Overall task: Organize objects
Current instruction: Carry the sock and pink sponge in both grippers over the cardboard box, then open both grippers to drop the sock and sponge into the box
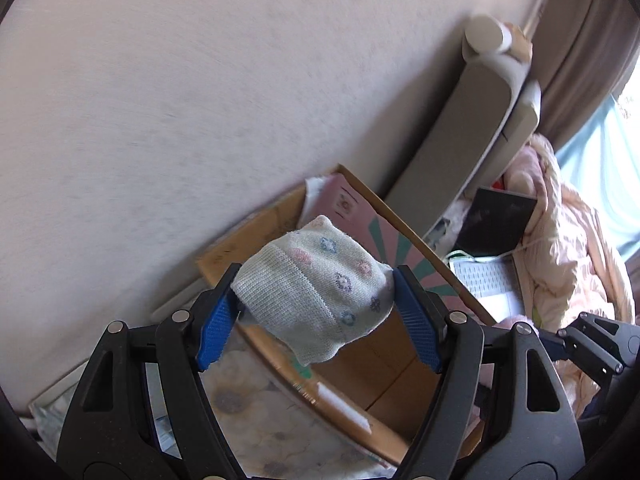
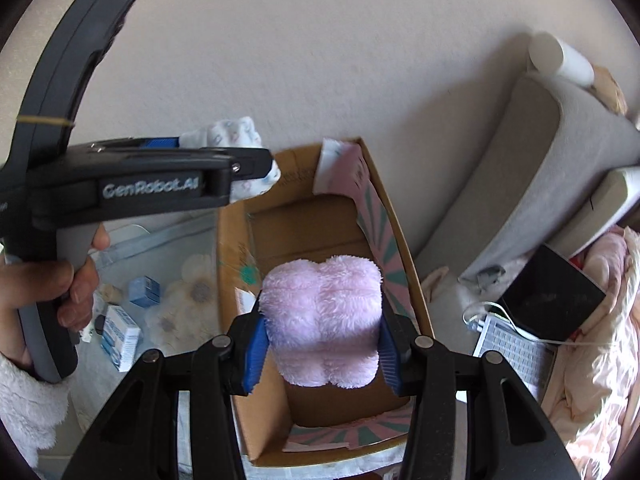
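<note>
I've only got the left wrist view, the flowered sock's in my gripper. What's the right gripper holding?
Observer: The right gripper is shut on a fluffy pink sock.
Operator: Where's it sitting over the box?
Observer: Directly above the open cardboard box, whose brown floor looks bare.
Operator: Anything left of the box?
Observer: Small blue-and-white boxes lie on the floral surface there.

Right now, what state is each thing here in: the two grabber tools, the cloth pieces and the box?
Left gripper: shut on the flowered sock, held in the air.
Right gripper: shut on the pink fluffy cloth, held over the box.
Cardboard box: open, floor bare, a pink patterned sheet against its wall.
Laptop: open.
</note>
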Action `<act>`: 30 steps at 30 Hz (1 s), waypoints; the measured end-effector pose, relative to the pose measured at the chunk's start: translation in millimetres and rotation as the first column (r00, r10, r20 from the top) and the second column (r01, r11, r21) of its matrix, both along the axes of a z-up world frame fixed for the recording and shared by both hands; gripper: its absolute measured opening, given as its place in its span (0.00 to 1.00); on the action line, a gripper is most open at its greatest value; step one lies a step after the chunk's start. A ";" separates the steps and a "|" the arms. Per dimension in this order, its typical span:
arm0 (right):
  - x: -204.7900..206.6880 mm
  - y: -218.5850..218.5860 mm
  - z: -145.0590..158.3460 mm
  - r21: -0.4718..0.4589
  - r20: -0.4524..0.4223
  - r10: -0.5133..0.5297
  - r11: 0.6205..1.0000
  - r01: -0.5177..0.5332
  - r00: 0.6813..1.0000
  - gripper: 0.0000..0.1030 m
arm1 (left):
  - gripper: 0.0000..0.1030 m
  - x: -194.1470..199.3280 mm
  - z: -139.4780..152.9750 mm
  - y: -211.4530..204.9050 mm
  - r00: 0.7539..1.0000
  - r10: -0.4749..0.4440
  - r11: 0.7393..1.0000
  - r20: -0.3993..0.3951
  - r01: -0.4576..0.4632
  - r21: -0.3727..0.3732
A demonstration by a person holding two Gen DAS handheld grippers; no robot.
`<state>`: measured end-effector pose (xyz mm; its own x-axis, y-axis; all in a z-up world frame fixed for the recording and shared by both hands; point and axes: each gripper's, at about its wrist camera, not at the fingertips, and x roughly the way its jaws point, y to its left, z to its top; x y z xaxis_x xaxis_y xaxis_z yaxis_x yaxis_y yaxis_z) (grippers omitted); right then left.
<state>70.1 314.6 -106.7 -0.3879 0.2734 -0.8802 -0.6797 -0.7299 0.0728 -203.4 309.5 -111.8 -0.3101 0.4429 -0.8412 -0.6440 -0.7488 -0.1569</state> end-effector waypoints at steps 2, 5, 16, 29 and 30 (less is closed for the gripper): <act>3.4 2.5 -6.7 -0.016 0.011 -0.010 1.000 0.010 1.000 0.42 | 0.70 -1.4 -10.5 9.9 1.000 -0.015 1.000 0.022 0.015 -0.010; 7.8 5.1 -19.7 -0.041 0.028 -0.021 0.999 0.023 0.999 0.42 | 0.70 -4.1 -28.7 28.8 0.998 -0.039 0.999 0.048 0.041 -0.034; 5.7 13.0 -79.7 -0.133 0.111 0.022 0.991 -0.007 0.994 0.42 | 0.70 -7.2 -98.7 69.1 0.979 -0.118 0.978 0.163 0.143 -0.149; -2.2 16.1 -104.2 -0.174 0.139 0.066 0.984 -0.041 0.988 0.42 | 0.70 0.3 -109.3 84.7 0.973 -0.163 0.962 0.162 0.193 -0.192; -2.4 16.9 -102.8 -0.172 0.135 0.068 0.984 -0.044 0.988 0.42 | 0.70 -0.6 -106.9 84.4 0.974 -0.166 0.960 0.153 0.195 -0.200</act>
<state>67.7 331.5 -209.6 -0.2680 0.0982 -0.9584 -0.6500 -0.7527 0.1046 -204.0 393.9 -218.7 -0.1197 0.2875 -0.9503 -0.7557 -0.6472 -0.1006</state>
